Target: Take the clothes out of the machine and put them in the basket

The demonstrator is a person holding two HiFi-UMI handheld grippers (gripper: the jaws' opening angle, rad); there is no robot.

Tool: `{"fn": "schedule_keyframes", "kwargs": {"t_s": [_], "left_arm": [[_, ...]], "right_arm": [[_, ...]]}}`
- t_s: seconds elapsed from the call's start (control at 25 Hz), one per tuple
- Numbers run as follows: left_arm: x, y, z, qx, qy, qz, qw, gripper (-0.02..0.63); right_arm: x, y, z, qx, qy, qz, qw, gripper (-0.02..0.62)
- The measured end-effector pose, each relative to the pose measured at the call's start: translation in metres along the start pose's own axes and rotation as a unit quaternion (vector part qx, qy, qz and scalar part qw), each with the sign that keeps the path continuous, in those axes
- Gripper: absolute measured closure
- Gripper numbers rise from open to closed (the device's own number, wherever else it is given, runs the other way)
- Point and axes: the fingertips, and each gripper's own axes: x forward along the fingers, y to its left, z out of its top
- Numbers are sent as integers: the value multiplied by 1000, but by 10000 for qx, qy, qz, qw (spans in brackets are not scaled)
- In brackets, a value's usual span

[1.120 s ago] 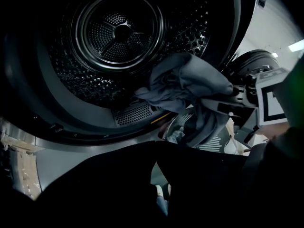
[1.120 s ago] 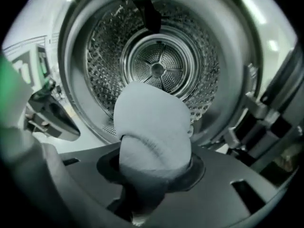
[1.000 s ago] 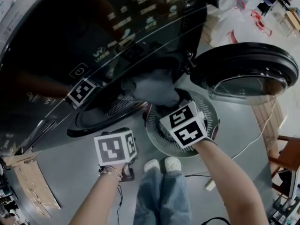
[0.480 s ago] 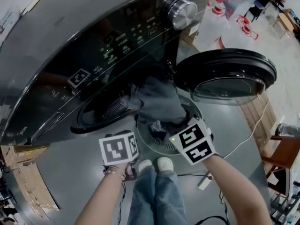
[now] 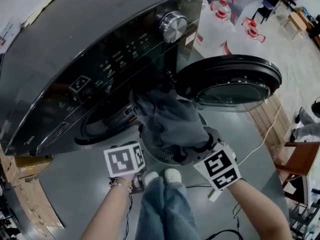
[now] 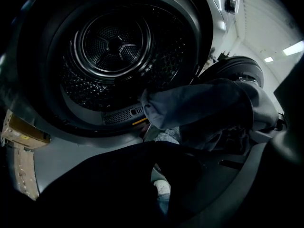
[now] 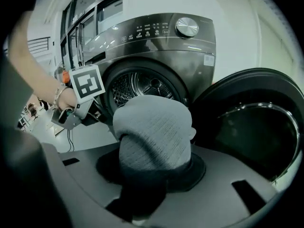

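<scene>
A grey knitted garment (image 5: 172, 119) stretches from the dark washing machine's drum opening (image 5: 107, 121) down to my right gripper (image 5: 202, 151), which is shut on its near end. In the right gripper view the garment (image 7: 152, 132) bulges up out of that gripper (image 7: 142, 194). The round grey basket (image 5: 151, 153) stands on the floor below the garment, mostly covered by it. My left gripper (image 5: 131, 176) hangs left of the basket, shut and holding nothing. In the left gripper view, the drum (image 6: 114, 46) looks bare and the garment (image 6: 204, 108) passes on the right.
The machine's round door (image 5: 230, 81) stands open to the right. The person's feet (image 5: 162, 176) are right behind the basket. A cable and power strip (image 5: 215, 194) lie on the floor. Cardboard (image 5: 20, 169) sits left, a wooden chair (image 5: 300, 164) right, white bottles (image 5: 220, 19) behind.
My right gripper has pulled the grey garment out of the drum, up and toward the person. The left gripper has risen a little beside the basket.
</scene>
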Motion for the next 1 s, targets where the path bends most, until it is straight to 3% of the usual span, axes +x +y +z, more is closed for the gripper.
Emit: {"fn": "schedule_keyframes", "kwargs": {"t_s": [0.24,0.28,0.4,0.44,0.72,1.0], "left_arm": [[8,1,0,20,14,-1,10000,601],[9,2,-2,31,41,7,10000,601],[14,6,-10,53,128,28,9999,601],[15,8,-12,44,152,31,9999,601],[27,23,-19,-83,249,50,9996,601],[39,41,-21,-64,336,86,9994,601]], "right_arm": [[33,-18,-32,333,403,-103,9986,385],[42,-17,-41,365,567,-56,9977,355],[64,-6,-69,536,1059,230,9927,162],[68,-3,-77,556,1204,296,9907,149],[86,5,-98,388,1524,420,9867,149],[134,6,-68,519,1131,402,9914,150]]}}
